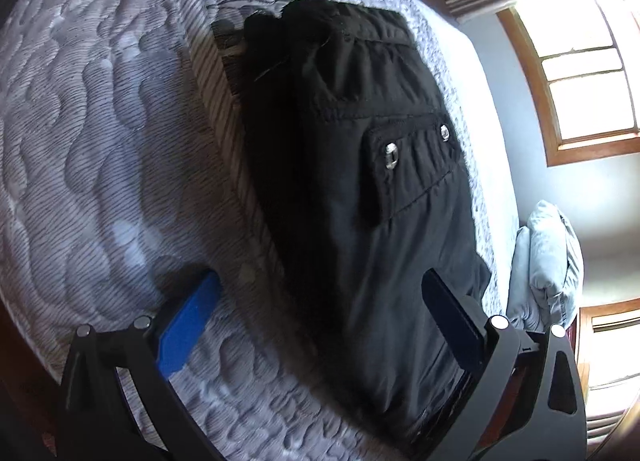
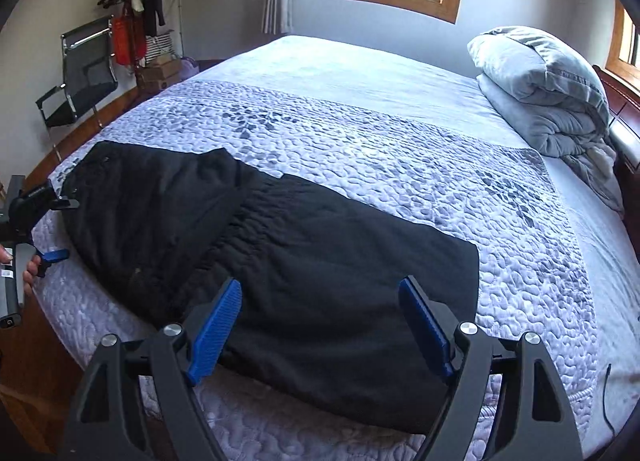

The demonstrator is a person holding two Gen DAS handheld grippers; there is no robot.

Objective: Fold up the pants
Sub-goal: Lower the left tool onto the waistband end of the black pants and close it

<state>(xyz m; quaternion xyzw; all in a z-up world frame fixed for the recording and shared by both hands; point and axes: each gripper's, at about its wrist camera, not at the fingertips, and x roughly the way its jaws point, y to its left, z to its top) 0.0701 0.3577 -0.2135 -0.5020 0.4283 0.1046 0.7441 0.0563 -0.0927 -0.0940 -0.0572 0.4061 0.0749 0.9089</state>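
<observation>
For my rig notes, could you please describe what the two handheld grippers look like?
Both the left gripper and the right gripper have matte black linkage arms with round silver pivot pins and two long fingers faced with ribbed blue pads. No sleeves show.

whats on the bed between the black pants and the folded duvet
Nothing: only bare quilted bedspread lies between the black pants and the folded duvet, as the right wrist view shows.

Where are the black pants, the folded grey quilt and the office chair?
black pants (image 2: 320, 261): right wrist view, middle of the top folded layer.
folded grey quilt (image 2: 540, 89): right wrist view, its bulging side.
office chair (image 2: 86, 61): right wrist view, mesh backrest.
</observation>
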